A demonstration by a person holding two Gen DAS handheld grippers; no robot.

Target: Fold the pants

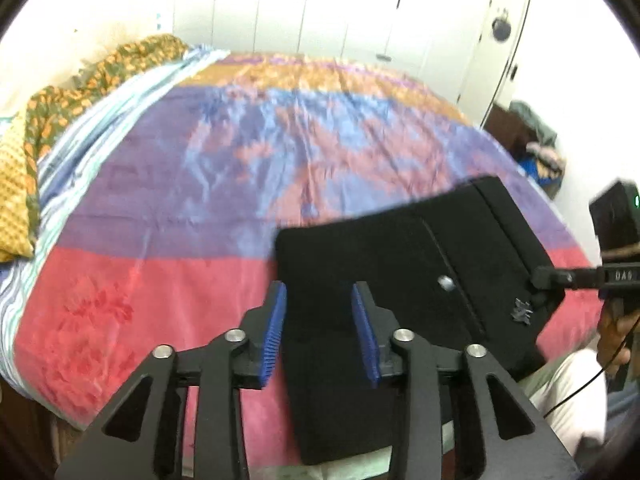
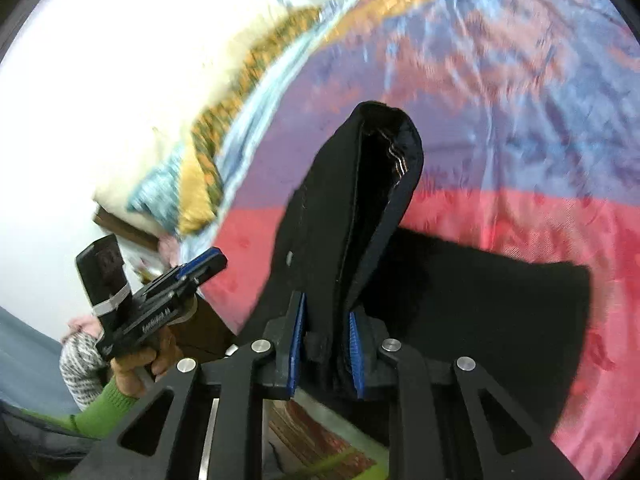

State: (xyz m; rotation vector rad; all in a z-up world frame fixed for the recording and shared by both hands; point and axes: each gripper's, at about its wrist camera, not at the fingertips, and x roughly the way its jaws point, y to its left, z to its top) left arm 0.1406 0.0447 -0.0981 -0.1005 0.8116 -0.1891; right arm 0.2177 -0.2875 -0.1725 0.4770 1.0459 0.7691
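The black pants [image 1: 400, 272] lie near the front edge of the bed, on the red band of the bedspread [image 1: 120, 280], already doubled into a compact rectangle with a small button [image 1: 447, 282] facing up. The left gripper [image 1: 325, 330] hovers over the near left part of that rectangle with its blue pads [image 1: 276, 332] spread apart and nothing between them (released, clearly). Ahead and to its right, the right gripper [image 1: 540, 278] meets the far right edge of the cloth.

From the right wrist view the right gripper [image 2: 324, 344] is clenched on a thick bunch of pants [image 2: 360, 208] fabric, which rises straight ahead of the fingers as an upright lobe with an open fold at its top; the rest spreads flat on the bedspread [image 2: 520, 120] to the right of it. The left gripper [image 2: 200, 266] shows off to the left, held clear of the cloth.

The risk, as I judge it, lies in that one-sided hold. Only one edge is lifted, so the layers may slide apart or the lobe may flop crookedly, spoiling the fold. Several layers pinched together could also slip unevenly out of the pads. The near portion hangs toward the bed's edge, and a pull that way might drag the whole garment off.
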